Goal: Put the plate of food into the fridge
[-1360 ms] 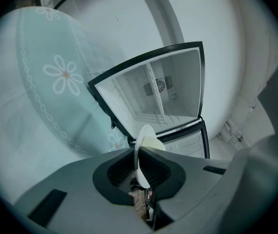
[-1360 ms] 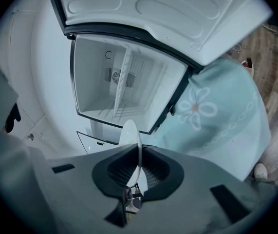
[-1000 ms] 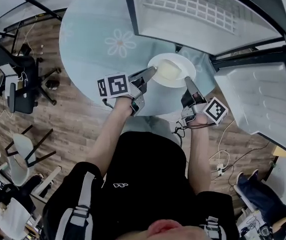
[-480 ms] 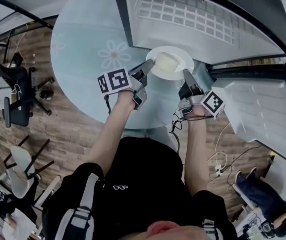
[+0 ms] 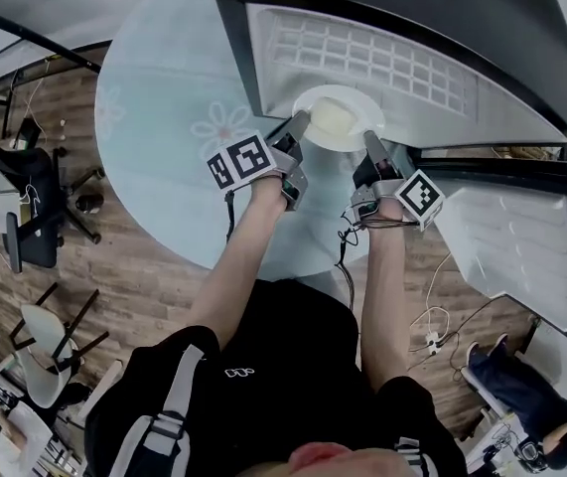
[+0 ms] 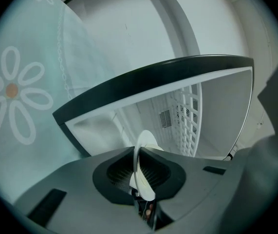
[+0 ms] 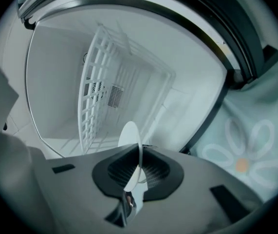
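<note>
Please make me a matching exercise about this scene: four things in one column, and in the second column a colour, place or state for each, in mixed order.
Things:
1. plate
2. left gripper
3. fridge
4. round table

Descriptions:
A. pale blue-green, with flower patterns
B. open, white inside
C. white, carrying pale food
D. jaws shut on a rim

Pairs: 1-C, 2-D, 3-B, 4-A

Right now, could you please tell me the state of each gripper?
Left gripper: closed on the rim of the round white plate of pale food.
Right gripper: closed on that plate's opposite rim.
</note>
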A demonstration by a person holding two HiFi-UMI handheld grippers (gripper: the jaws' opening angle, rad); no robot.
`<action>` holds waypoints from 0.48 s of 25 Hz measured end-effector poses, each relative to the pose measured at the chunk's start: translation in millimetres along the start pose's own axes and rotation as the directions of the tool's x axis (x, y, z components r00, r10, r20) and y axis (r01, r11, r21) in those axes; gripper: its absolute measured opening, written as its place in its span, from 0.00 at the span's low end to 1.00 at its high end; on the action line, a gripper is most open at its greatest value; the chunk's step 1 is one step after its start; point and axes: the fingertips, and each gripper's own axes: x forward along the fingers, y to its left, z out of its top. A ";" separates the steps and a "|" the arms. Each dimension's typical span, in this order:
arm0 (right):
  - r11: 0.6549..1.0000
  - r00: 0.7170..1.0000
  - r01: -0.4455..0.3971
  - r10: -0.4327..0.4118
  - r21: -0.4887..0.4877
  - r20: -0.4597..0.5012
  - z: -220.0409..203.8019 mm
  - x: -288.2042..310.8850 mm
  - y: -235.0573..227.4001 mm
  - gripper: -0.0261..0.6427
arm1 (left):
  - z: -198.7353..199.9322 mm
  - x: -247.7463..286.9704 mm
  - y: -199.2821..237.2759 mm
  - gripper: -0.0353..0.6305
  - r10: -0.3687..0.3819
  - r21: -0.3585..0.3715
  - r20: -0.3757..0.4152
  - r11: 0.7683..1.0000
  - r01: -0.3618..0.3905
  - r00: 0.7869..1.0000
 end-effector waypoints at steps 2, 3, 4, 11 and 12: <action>1.000 1.000 0.014 -0.014 -0.002 0.014 7.9 9.9 -4.8 0.06 | 5.0 10.2 4.0 0.10 0.014 -0.009 0.023 1.000 -0.013 1.000; 1.000 1.000 0.021 -0.021 0.001 0.021 11.1 14.2 -7.7 0.06 | 6.6 14.8 6.3 0.10 0.021 -0.015 0.032 1.000 -0.021 0.999; 1.000 0.999 0.028 -0.028 0.005 0.027 13.8 18.3 -10.7 0.06 | 8.0 18.7 8.8 0.10 0.029 -0.021 0.039 0.999 -0.028 0.999; 0.997 0.996 0.070 -0.072 0.026 0.048 24.2 40.5 -25.6 0.07 | 17.1 39.3 25.4 0.09 0.075 -0.051 0.068 0.996 -0.071 0.995; 0.997 0.996 0.076 -0.077 0.028 0.051 25.0 42.1 -28.4 0.07 | 17.3 41.4 27.4 0.09 0.080 -0.053 0.067 0.996 -0.077 0.994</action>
